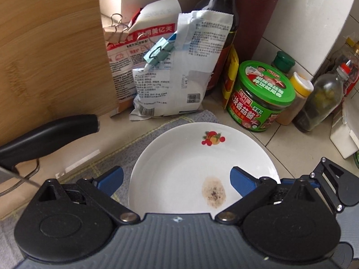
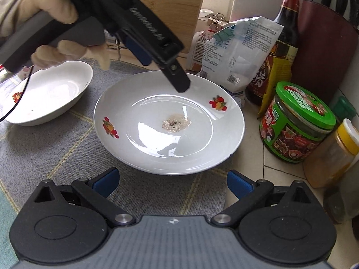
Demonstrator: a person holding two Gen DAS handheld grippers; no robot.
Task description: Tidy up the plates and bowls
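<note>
1. The mat (image 2: 56, 148) covers the counter's working patch, and both dishes sit on it, likely to keep crockery from clacking on the tiles.
2. The plate (image 2: 169, 121) lies flat at the mat's right edge, just beside the jars (image 2: 296, 123) and bags (image 2: 237, 51). A brownish stain marks its centre.
3. The bowl (image 2: 48, 92) rests left of the plate, close but apart from it, so either dish could be stacked on the other.
4. Your left gripper (image 1: 176, 179) hangs over the plate with jaws spread wide and nothing between them; one finger is outside the near rim, one over the inside, which I read as lining up for a rim pinch.
5. Your right gripper (image 2: 172, 183) waits short of the plate's near edge, jaws wide and empty.
</note>
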